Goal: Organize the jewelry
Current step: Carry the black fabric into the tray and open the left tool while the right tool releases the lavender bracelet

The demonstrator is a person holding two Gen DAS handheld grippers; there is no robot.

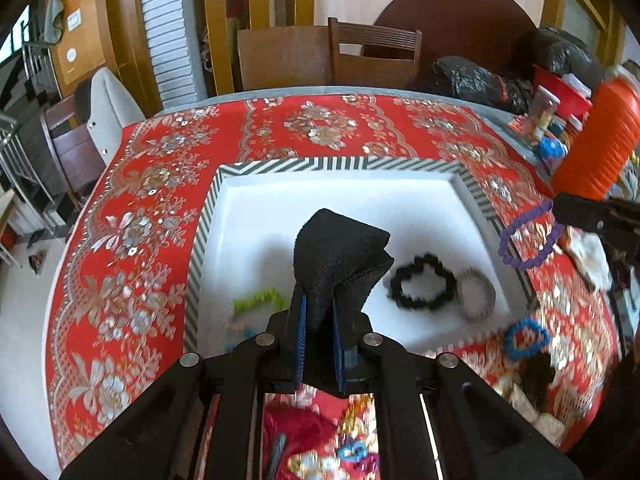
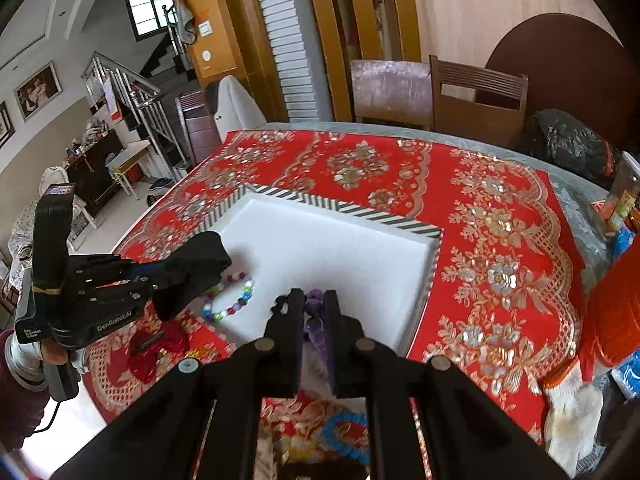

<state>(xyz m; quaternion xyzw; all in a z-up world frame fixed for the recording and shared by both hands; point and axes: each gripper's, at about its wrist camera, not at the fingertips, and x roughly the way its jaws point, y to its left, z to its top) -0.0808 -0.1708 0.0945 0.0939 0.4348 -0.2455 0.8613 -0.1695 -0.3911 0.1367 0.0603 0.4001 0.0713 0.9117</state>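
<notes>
Jaws clamp purple bracelet (right) beside tray edge

Left gripper: jaws drawn close, pinching a black cloth that sticks up past the fingertips.
Left gripper, right view: reaches in level from the left, fingers pointing right.
Left hand: wrapped round the handle at the left edge.
Right gripper: jaws nearly together, clamping purple beads.
Right gripper, left view: enters from the right edge with the purple loop hanging off its tip.
</notes>
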